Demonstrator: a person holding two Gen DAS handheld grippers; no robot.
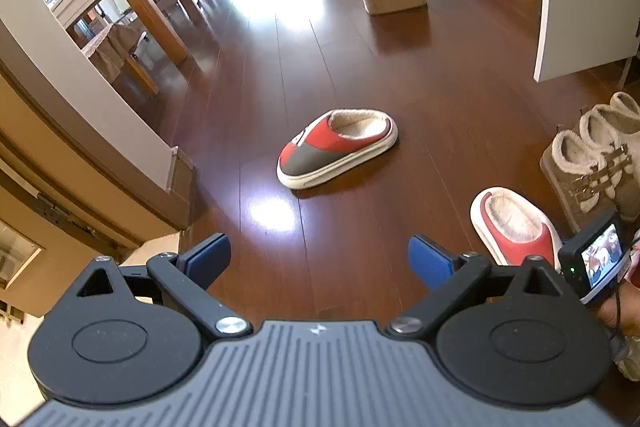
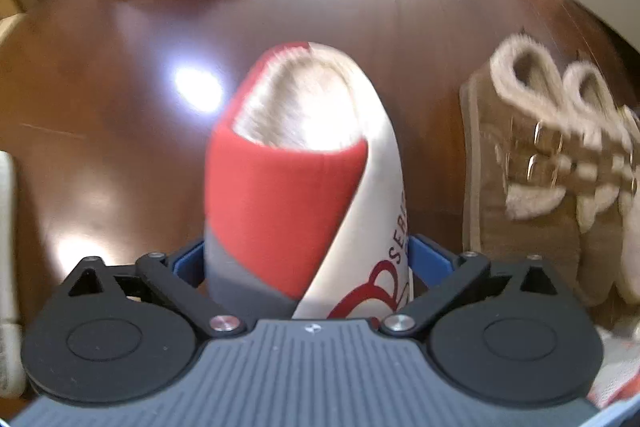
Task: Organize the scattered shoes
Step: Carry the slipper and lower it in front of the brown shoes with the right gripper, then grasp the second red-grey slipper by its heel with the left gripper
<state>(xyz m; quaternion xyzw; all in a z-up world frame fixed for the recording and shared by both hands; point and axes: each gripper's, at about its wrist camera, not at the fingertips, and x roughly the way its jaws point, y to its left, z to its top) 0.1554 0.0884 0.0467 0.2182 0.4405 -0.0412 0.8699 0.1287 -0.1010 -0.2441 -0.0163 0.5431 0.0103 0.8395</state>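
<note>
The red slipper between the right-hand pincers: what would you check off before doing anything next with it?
1. Near red slipper sits between the jaws of the right gripper: ok, a blue pad flanks each side of its toe.
2. Pads actually pressing on it: cannot tell, the picture is blurred.
3. Left gripper free to help: ok, open and empty.
4. Matching slipper located: ok, it lies alone further out on the floor.
5. Fur-lined boots out of the way: ok, upright just to the slipper's right, not touching it.
</note>
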